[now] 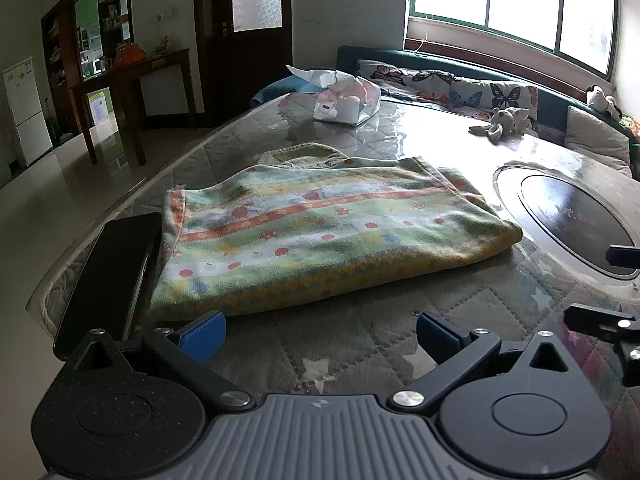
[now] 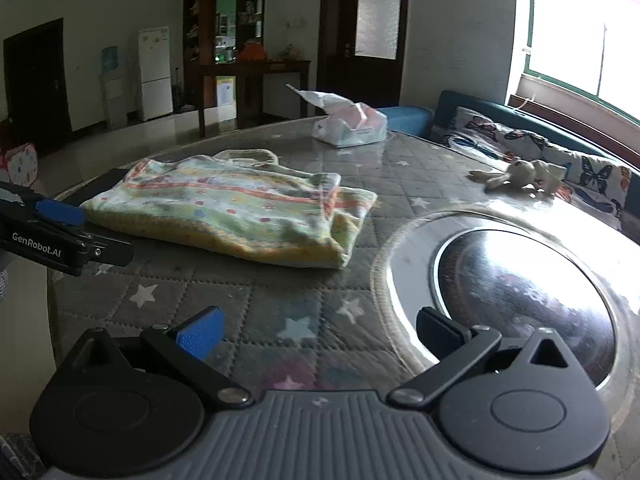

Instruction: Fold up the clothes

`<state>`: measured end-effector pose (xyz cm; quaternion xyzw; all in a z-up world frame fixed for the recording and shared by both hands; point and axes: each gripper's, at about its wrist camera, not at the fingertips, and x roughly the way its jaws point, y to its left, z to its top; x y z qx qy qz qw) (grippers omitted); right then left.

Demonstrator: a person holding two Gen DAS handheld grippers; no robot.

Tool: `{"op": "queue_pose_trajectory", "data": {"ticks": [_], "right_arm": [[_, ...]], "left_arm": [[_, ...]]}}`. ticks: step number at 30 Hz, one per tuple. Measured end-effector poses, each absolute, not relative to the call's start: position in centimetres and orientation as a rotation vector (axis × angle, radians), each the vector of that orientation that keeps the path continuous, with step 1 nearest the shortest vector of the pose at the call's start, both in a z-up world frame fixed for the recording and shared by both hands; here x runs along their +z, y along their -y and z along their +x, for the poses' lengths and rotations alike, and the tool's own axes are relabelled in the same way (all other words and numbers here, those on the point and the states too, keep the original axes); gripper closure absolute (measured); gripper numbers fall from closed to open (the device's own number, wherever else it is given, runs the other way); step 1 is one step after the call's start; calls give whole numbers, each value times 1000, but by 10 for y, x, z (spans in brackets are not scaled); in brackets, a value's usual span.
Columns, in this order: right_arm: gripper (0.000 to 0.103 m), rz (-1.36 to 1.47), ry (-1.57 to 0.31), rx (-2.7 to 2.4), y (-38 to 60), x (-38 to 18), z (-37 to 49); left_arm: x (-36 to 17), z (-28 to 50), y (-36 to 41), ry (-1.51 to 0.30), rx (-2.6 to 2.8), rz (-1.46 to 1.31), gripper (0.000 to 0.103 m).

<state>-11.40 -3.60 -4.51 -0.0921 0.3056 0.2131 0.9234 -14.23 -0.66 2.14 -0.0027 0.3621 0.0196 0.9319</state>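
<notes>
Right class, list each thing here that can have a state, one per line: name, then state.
Cloth: folded, flat on table, not held.
Left gripper: open, empty.
Right gripper: open, empty.
Tissue pack: open, tissue sticking out.
Phone: screen dark, beside cloth.
Toy: lying down.

The black flat phone-like slab (image 1: 108, 276) is covering the left edge of the folded pastel patterned garment (image 1: 320, 236), and its own lower end is disappearing behind the left gripper's black body. The garment's far beige part (image 1: 308, 154) is lying half hidden behind the fold. In the left wrist view the right gripper (image 1: 612, 300) is being cut off by the right edge. Items on the distant dark wooden shelves (image 2: 240, 12) are too small to tell.
</notes>
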Motion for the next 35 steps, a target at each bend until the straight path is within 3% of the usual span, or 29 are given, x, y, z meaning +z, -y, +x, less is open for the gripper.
{"op": "queue_pose_trajectory", "data": {"ticks": [35], "right_arm": [[0,-160,-645,507,-2,-49,-99]], "left_arm": [[15,-138,5,-751,51,-32,0]]}}
